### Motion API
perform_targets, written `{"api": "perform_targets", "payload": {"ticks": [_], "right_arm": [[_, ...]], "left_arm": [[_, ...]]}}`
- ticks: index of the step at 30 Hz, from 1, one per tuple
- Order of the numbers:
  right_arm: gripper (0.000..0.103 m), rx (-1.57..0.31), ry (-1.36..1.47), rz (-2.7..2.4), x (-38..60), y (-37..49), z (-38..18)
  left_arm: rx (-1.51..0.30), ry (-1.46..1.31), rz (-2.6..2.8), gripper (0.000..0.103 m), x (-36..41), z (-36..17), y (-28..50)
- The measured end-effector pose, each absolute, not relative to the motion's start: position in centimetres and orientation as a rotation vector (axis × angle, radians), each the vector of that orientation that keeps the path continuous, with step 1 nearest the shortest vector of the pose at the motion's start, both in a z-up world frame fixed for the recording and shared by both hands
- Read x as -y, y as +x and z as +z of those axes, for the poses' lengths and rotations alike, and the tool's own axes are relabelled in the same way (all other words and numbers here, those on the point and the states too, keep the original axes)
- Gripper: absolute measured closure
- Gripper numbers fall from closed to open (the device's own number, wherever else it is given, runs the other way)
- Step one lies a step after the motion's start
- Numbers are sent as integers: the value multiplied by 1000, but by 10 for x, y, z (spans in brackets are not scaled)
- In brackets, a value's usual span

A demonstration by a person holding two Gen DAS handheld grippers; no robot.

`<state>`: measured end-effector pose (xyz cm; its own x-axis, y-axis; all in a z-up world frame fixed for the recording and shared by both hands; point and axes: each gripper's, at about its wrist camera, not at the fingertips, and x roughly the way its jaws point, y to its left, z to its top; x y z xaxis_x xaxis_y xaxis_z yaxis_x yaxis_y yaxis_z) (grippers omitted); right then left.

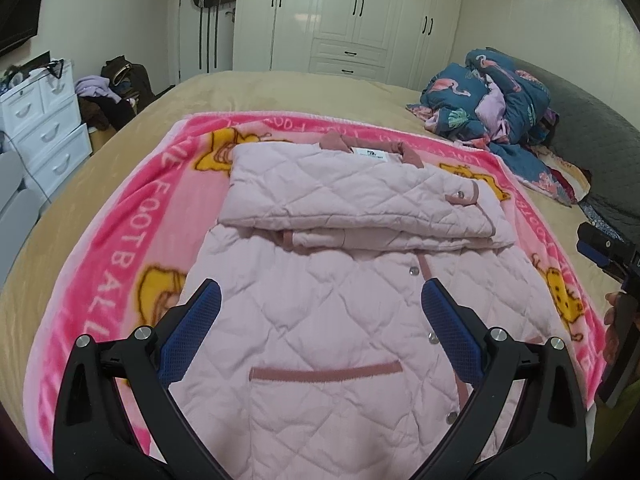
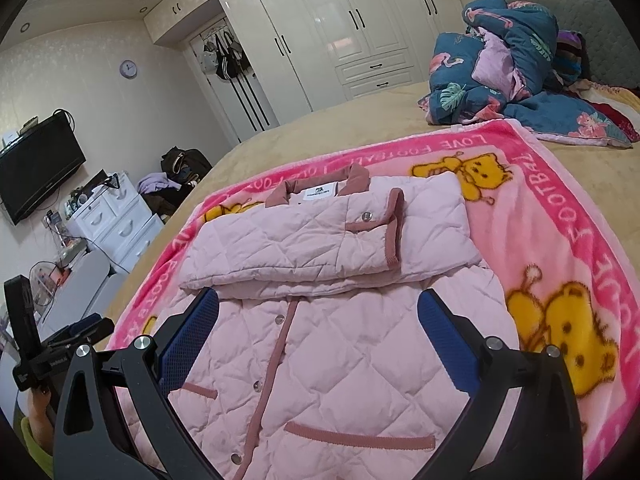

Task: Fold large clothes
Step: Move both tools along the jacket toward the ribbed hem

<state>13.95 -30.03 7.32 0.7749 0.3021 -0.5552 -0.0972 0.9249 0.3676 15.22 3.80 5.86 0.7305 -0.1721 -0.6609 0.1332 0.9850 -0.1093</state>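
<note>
Lying on a pink blanket (image 1: 132, 216) spread over the bed (image 1: 280, 92), the pink quilted jacket (image 1: 320, 304) has both sleeves folded across its chest, collar toward 12 o'clock. Left gripper (image 1: 320, 312) and right gripper (image 2: 318, 316) each hover above the jacket's lower half, jaws spread wide, holding nothing. A bundled quilt (image 2: 508, 68) sits at 2 o'clock.

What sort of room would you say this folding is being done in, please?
Most likely a home bedroom: the pink quilted jacket lies on a blanket-covered bed, with a white built-in wardrobe behind it and a wall-mounted television to the side.
</note>
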Motion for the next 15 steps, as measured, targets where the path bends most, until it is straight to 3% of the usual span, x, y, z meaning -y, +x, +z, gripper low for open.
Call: {"api": "perform_targets", "payload": {"ticks": [15], "right_arm": [[4, -692, 278, 245, 280, 129, 63]], "left_arm": [[-767, -49, -164, 9, -38, 38, 125]]}}
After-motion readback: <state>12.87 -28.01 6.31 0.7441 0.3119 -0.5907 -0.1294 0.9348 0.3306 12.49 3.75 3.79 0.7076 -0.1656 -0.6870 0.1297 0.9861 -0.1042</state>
